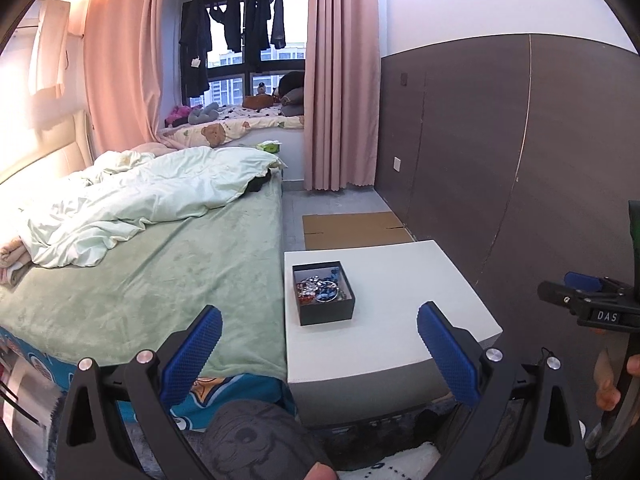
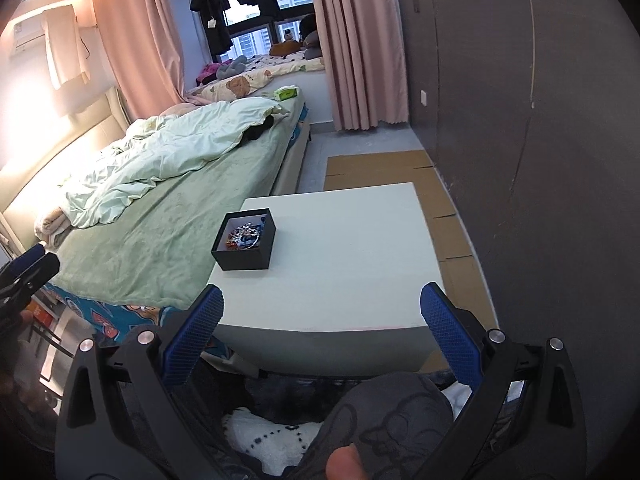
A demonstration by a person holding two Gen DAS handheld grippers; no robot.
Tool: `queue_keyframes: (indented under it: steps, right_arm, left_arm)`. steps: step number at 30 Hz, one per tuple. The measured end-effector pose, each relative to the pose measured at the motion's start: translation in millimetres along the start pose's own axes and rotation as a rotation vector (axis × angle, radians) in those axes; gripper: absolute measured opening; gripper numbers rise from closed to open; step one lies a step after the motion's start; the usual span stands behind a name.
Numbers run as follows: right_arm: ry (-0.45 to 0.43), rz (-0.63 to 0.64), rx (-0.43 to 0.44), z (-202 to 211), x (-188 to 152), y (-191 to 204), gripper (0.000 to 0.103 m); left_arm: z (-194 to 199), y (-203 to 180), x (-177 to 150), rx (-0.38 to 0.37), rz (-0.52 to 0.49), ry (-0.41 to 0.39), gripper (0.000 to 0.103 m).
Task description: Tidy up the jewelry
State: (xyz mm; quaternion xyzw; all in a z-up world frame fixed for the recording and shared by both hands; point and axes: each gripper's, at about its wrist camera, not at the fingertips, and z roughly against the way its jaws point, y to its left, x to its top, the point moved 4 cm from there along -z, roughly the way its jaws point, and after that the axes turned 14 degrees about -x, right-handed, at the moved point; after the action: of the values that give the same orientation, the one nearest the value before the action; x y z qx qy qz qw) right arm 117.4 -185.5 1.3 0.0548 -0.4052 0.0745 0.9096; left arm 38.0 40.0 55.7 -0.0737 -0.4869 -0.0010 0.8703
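Black cardboard box [image 1: 323, 294] on the white desk [image 1: 400, 292], lid off, near the desk's edge on the bed side; same box [image 2: 245, 245] in the right wrist view, toward the desk's [image 2: 344, 248] left half. Inside, a tangled heap of jewelry [image 1: 320, 289]: red, blue and silvery bits, single pieces too small and jumbled to tell apart. From the right wrist view, jewelry [image 2: 245, 236] partly hidden behind the box's near wall.

Left tongs [image 1: 319, 344] spread wide, blue pads well apart, nothing between them, held short of the desk's near edge. Right tongs [image 2: 321, 322] likewise wide apart and empty, hovering before the desk's front edge. Right tongs also at the far right border of the left wrist view, cut off by the frame, with part of a hand [image 1: 616, 380] below; fingers blurred.

Green-sheeted bed [image 1: 160, 264] just beside the desk, pale duvet [image 1: 132, 204] rumpled on it. Flattened cardboard [image 2: 400, 172] on the floor beyond the desk, partly covered by it. Grey patterned trouser knee [image 2: 384, 420] low in frame, under the tongs, cropped at the bottom.
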Motion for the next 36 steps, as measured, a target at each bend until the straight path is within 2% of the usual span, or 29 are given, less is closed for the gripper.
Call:
queue_keyframes:
  steps: [9,13,19,36]
  right_arm:
    - [0.002,-0.011,-0.004,-4.2,-7.1,-0.8,0.098]
    - [0.014,-0.023,0.026,-10.7,-1.8,-0.3,0.098]
    - [-0.001,0.008,0.019,-13.2,5.0,7.1,0.098]
    - [0.025,-0.032,0.027,-22.3,-0.8,9.2,0.098]
  left_arm:
    - [7.8,13.1,-8.1,0.032,0.011,-0.001,0.095]
    - [8.0,16.7,-7.7,0.052,0.006,-0.002,0.095]
    - [3.4,21.4,-5.7,0.069,-0.005,-0.002,0.095]
    - [15.6,36.3,-11.7,0.077,0.010,-0.007,0.095]
